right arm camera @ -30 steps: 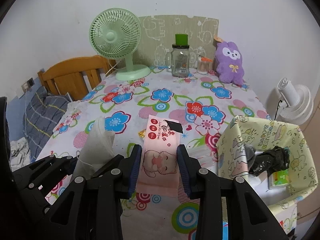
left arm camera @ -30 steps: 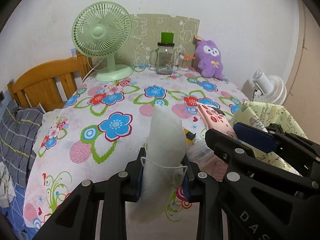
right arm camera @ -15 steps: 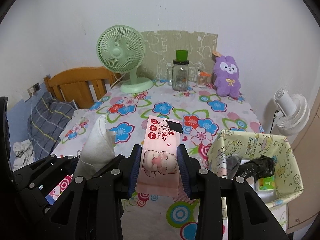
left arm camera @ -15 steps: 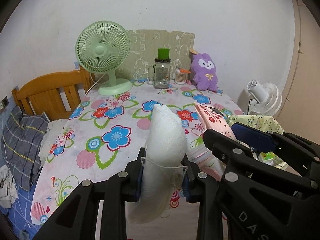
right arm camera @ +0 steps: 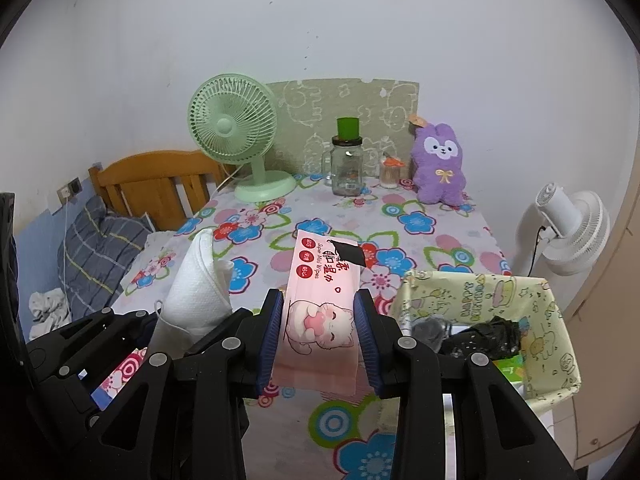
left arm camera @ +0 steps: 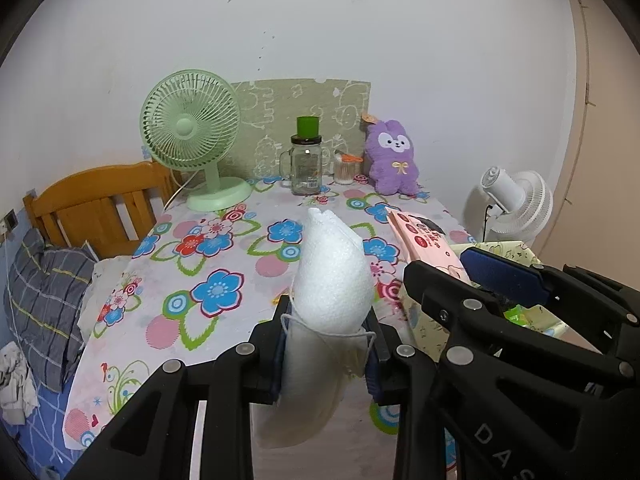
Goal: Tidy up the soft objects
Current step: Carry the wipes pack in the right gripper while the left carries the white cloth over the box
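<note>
Both grippers have risen and drawn back from the table since a second ago, so the floral tablecloth (left arm camera: 224,264) now sits lower and farther off in each view.

Nearest, the left gripper (left arm camera: 326,354) is closed on a folded white face mask (left arm camera: 330,280), pinched at its lower half with the ear loop draped across the jaws; the mask stands upright above them, clear of the table. Just beside it, the right gripper (right arm camera: 318,334) is clamped on a pink pack of wet wipes (right arm camera: 320,300), gripped by its two long sides and held level in the air, printed face up.

Low on the right, near the table's front corner, stands a pale yellow fabric bin (right arm camera: 556,316) with a cartoon print. Inside it lie a crumpled black bag (right arm camera: 488,336) and something green, too hidden to name.

Farther back on the table stand a green desk fan (right arm camera: 234,128), a glass jar with a green lid (right arm camera: 347,164) and a purple plush rabbit (right arm camera: 438,168). A white floor fan (right arm camera: 568,220) stands past the table's right edge.

This looks like the carrying step: both soft items are lifted and not yet put away. The next move probably calls for swinging the wipes right, over the bin's open top, lowering, then opening the jaws, keeping the two grippers from colliding.
</note>
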